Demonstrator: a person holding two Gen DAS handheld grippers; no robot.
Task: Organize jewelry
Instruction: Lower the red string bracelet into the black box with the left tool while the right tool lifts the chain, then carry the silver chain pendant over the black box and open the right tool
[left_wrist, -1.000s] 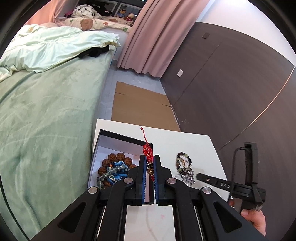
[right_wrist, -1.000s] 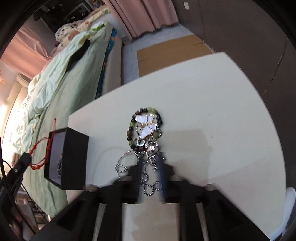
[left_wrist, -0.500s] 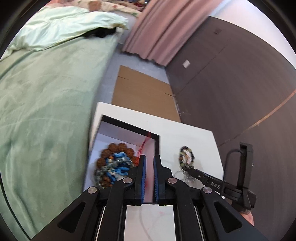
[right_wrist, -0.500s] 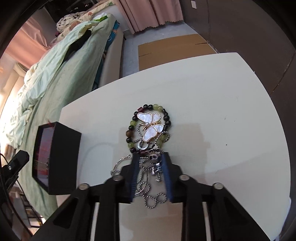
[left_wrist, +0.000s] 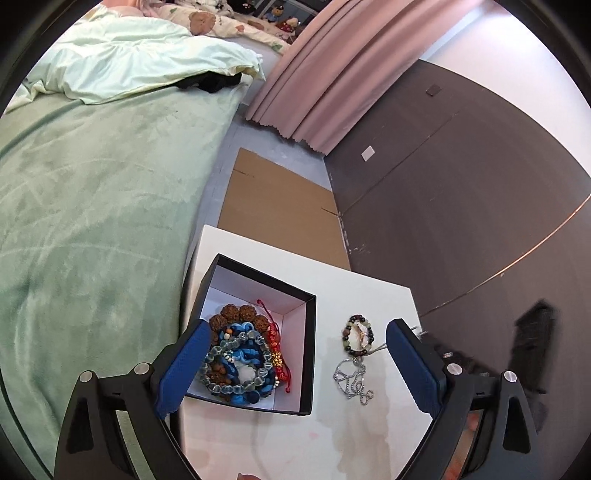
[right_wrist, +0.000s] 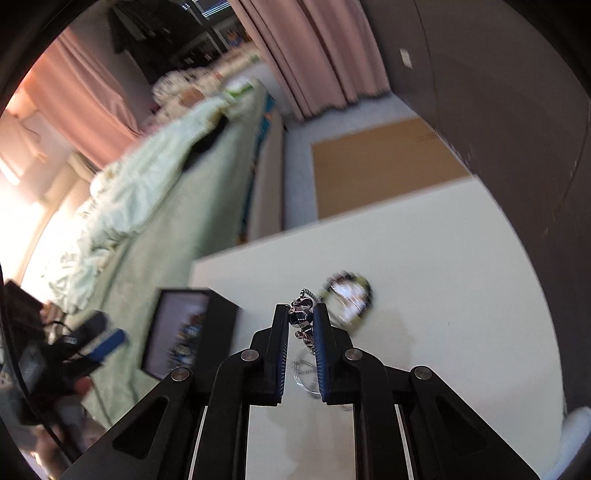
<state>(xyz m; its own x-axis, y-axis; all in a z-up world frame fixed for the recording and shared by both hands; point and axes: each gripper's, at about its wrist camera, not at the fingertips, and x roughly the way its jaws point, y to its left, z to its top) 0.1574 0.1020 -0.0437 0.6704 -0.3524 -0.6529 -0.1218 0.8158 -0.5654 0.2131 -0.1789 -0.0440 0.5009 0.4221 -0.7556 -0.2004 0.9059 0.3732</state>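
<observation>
Right wrist view: right tool (right_wrist: 301, 319) pinches the silver chain (right_wrist: 303, 314); it should lift slowly toward the black box (left_wrist: 308, 354). Left tool (left_wrist: 295, 369), empty, is opening wide.

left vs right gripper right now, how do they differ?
Left gripper: its jaws are opening, spread wide and empty above the black box. Right gripper: jaws nearly together, pinching the silver chain. The left sits over the box of bracelets, the right over the white table. Both have blue pads on black fingers.
</observation>
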